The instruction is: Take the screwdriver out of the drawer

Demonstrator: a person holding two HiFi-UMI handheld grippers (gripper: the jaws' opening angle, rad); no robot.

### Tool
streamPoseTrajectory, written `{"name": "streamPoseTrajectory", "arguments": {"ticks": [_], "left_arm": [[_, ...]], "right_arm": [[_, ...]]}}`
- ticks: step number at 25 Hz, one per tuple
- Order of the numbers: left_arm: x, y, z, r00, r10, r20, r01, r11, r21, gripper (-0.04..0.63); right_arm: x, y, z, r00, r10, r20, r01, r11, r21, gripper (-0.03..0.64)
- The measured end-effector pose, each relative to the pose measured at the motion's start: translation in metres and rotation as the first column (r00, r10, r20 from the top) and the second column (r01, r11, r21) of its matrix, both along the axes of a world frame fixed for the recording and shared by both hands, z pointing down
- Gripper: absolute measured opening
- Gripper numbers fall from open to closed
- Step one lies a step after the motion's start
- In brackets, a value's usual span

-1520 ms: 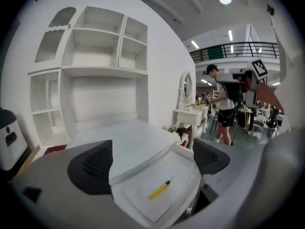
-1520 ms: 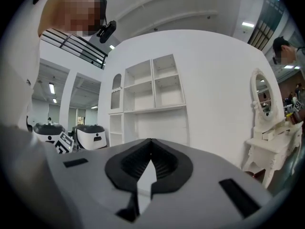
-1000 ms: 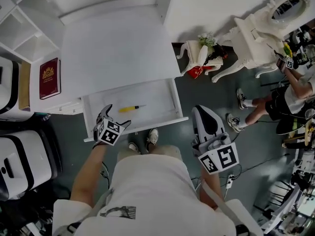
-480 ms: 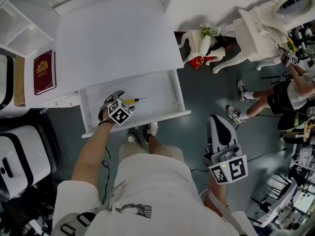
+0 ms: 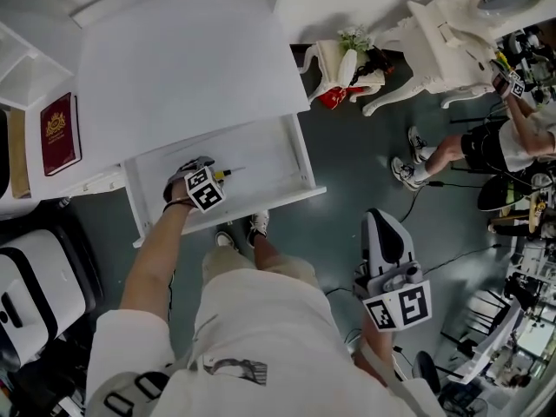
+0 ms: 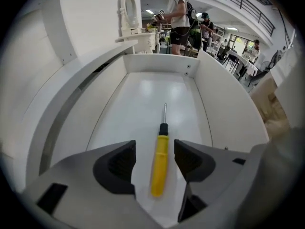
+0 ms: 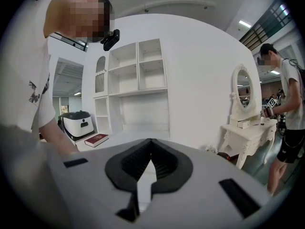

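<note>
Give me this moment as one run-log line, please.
left tongs: closing around screwdriver, not yet gripping | screwdriver: lying in drawer | right tongs: shut, empty

- screwdriver (image 6: 159, 168) lies on drawer (image 5: 280, 156) floor, between left gripper's (image 6: 155, 146) closing jaws
- drawer sticks out from under desk top (image 5: 191, 68)
- book (image 5: 59, 133) lies just left of desk top
- right gripper (image 5: 384, 231) right of drawer, over floor (image 5: 347, 181)

The left gripper (image 6: 155, 160) has sunk into the drawer (image 6: 157, 65), its jaws closing either side of the screwdriver (image 6: 161, 149).

Hall staged as home, dressing table (image 5: 447, 42), shelves (image 7: 138, 66), people (image 6: 180, 13) standing about
</note>
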State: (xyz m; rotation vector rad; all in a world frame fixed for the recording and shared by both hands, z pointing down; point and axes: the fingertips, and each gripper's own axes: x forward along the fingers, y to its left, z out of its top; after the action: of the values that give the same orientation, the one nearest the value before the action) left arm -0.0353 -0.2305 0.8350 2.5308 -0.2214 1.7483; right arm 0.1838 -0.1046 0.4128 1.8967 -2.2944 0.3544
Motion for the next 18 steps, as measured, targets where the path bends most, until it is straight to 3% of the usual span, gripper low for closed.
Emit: {"name": "streamPoseTrajectory", "arguments": {"ticks": [3, 7, 14, 18], "left_arm": [[0.006, 0.002, 0.004, 0.999, 0.042, 0.033, -0.042, 0.999, 0.012, 0.234], [0.007, 0.002, 0.003, 1.000, 0.018, 0.019, -0.018, 1.000, -0.011, 0.185], [0.001, 0.011, 0.016, 0.996, 0.066, 0.061, -0.064, 0.997, -0.031, 0.113], [0.001, 0.015, 0.016, 0.998, 0.017, 0.056, -0.016, 0.999, -0.030, 0.084]], "right_arm": [[-0.003, 0.000, 0.002, 1.000, -0.002, 0.002, 0.002, 1.000, -0.010, 0.008], [-0.011, 0.000, 0.004, 1.000, -0.008, 0.003, 0.008, 1.000, -0.014, 0.008], [-0.021, 0.004, 0.007, 1.000, -0.010, 0.000, 0.010, 1.000, -0.028, 0.008], [-0.019, 0.010, 0.005, 1.000, 0.001, -0.004, -0.001, 1.000, -0.025, 0.008]]}}
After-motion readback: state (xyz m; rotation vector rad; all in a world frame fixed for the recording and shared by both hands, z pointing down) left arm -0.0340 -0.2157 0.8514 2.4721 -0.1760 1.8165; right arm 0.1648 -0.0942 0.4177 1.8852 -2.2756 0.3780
